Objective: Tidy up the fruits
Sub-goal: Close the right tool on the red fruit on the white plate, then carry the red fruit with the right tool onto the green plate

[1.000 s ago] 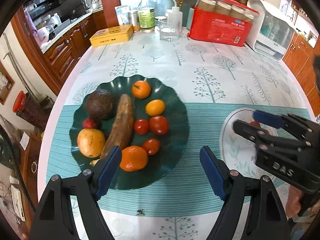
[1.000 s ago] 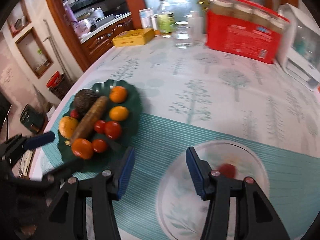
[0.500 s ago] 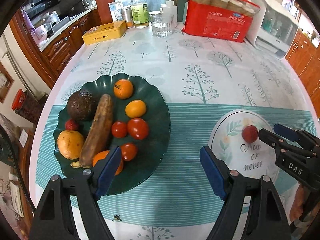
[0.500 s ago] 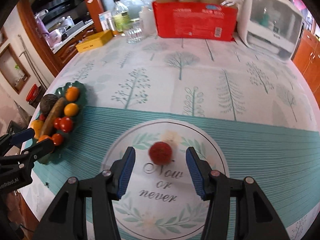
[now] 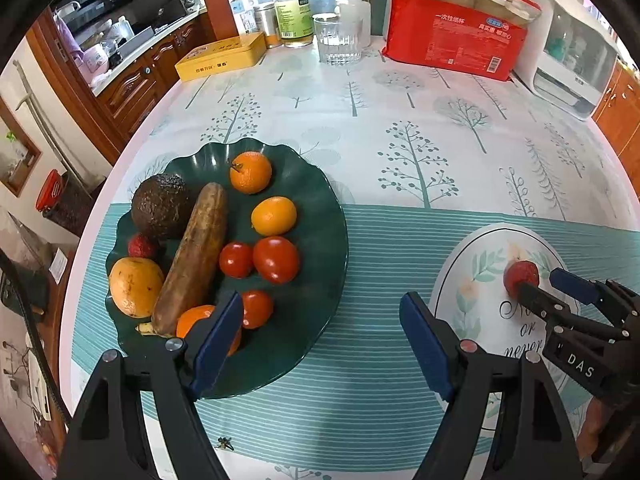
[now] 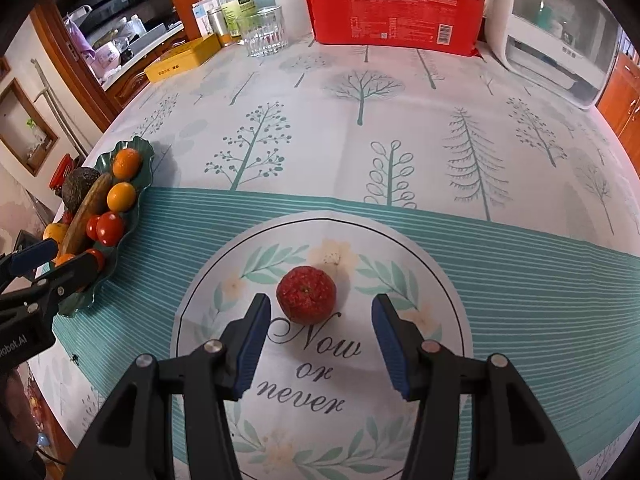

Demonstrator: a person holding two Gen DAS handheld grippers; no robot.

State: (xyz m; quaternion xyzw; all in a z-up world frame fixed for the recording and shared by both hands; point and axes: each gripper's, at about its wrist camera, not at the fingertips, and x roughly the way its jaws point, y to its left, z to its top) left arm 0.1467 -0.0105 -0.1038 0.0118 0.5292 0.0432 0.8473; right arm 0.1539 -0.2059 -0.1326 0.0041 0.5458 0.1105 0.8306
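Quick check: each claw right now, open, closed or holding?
Left claw: open, holding nothing.
Right claw: open, empty, red fruit just ahead.

A bumpy red fruit (image 6: 307, 294) sits on the white printed plate (image 6: 404, 252), just ahead of the right gripper's (image 6: 320, 334) parted jaws.

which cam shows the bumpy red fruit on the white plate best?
Right wrist: the bumpy red round fruit sits central, whole and sharp on the white floral plate. Left wrist shows it small at the edge, partly hidden by the right gripper.

Far across the table: a red package (image 6: 394, 4), a drinking glass (image 5: 338, 38), a yellow tin (image 5: 222, 56)
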